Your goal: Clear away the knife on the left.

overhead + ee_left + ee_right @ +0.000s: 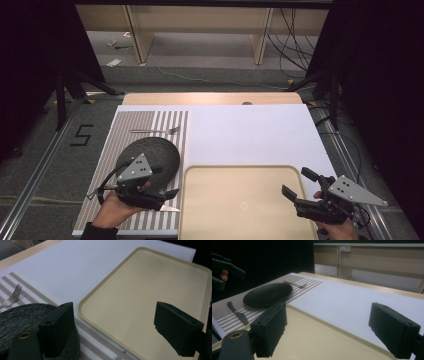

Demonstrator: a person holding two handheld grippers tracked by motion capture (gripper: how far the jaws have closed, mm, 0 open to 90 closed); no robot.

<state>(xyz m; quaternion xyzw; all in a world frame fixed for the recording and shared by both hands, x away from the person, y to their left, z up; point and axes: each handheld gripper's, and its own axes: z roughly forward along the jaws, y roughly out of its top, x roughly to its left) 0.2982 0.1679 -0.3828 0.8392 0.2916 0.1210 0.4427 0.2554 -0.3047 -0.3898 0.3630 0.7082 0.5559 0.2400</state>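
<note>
Tray (240, 200) lies empty on white-covered table (250, 135), beside striped placemat (150, 125).

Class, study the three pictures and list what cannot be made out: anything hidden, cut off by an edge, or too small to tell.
- Knife: in the high view the left gripper covers most of it; the left gripper view shows just its tip at the bottom edge.
- Plate: its near rim is hidden under the left gripper in the high view.
- Tray: its near edge is cut off by the bottom of the high view.
- Fork: too small for detail in the high view.
</note>
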